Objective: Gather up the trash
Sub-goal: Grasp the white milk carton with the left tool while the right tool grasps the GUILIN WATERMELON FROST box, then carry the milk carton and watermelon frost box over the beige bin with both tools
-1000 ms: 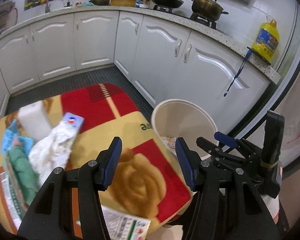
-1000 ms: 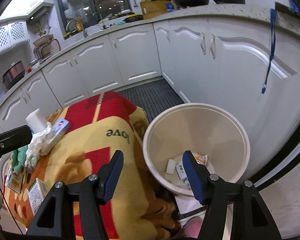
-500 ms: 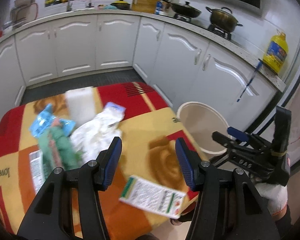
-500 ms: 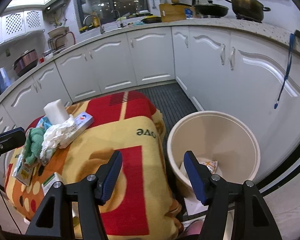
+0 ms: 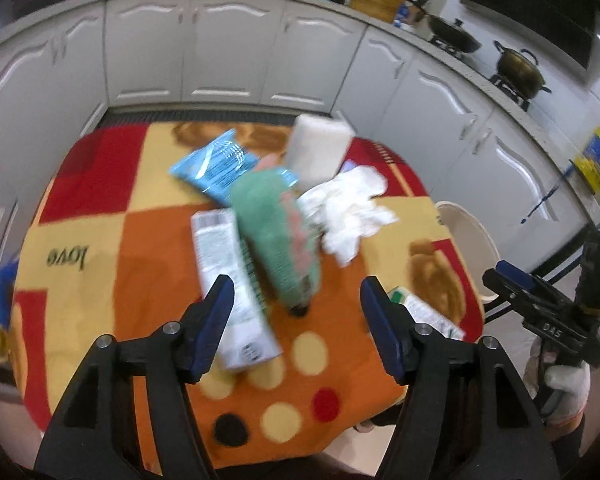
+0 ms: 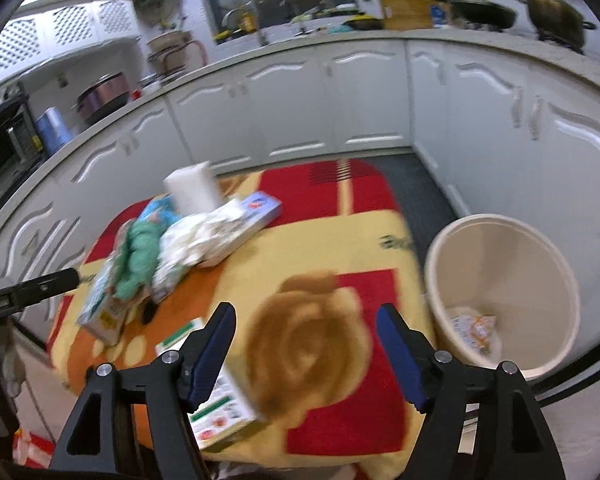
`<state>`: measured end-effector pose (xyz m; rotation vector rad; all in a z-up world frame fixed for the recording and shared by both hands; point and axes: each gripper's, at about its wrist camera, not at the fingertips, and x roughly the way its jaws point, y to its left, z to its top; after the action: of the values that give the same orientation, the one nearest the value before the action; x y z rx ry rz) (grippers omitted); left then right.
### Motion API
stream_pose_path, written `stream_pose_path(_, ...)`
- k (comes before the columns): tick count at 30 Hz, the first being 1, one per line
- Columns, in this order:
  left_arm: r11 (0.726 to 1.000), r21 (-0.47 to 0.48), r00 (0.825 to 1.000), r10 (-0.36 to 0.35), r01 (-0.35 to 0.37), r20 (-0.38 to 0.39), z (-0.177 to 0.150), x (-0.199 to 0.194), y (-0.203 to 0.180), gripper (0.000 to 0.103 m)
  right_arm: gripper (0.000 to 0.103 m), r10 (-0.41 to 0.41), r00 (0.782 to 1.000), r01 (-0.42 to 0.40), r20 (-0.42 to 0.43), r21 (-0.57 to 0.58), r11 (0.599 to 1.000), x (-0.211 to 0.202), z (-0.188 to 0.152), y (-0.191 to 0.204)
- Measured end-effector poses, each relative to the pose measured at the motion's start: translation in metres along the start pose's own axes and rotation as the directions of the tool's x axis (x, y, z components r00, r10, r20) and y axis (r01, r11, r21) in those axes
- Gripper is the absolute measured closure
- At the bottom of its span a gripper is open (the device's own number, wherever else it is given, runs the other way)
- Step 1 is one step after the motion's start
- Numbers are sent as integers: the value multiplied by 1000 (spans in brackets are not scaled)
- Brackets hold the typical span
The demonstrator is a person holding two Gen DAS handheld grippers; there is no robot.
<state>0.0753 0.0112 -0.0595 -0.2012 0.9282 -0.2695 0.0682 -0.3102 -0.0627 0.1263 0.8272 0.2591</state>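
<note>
Trash lies on a table under a red, orange and yellow blanket (image 5: 140, 264): a green knitted bundle (image 5: 278, 228), crumpled white tissue (image 5: 352, 208), a white foam block (image 5: 320, 152), a blue packet (image 5: 220, 166), a white carton (image 5: 236, 280) and a small box (image 5: 424, 312) at the near right edge. My left gripper (image 5: 296, 324) is open and empty above the table's near side. My right gripper (image 6: 306, 350) is open and empty over the blanket, above the small box (image 6: 216, 408). The cream bin (image 6: 504, 292) stands right of the table with some trash inside.
White kitchen cabinets (image 5: 228, 52) curve around behind the table. Pots sit on the stove (image 5: 516, 68) and a yellow oil bottle (image 5: 596, 160) stands on the counter. The right gripper also shows in the left wrist view (image 5: 548, 312). The bin rim (image 5: 468, 236) touches the table's right side.
Both grippers have swung left, away from the bin and over the table. The trash pile now lies straight ahead of the left gripper. Both stayed open.
</note>
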Motion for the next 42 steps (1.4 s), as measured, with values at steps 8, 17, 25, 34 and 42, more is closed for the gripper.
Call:
stream_pose_path(8,997,-70,998,37,-40,-41,-15,9,29,38,26,94,990,-107,-106,-117,987,22,-19,49)
stream_pose_path(17,996,-32,996,86,-87,-36,-7,41,25,38,23,75,979,-110,-188,-183,977,46,-37,64)
stream_pose_path(25,992,-37,991,122,-124,-45,4,64,37,39,23,54,976,-98,-210,-206,974,60,-41,67)
stream_pose_path(34,996,-48,996,78,-80,-50,2,69,40,56,48,63,977,-104,-203,-199,974,71,-43,72)
stream_pose_path(42,992,-55,994,113,-113,-5,-6,36,47,63,51,99,983,-132,-154,-221,966,56,-35,80)
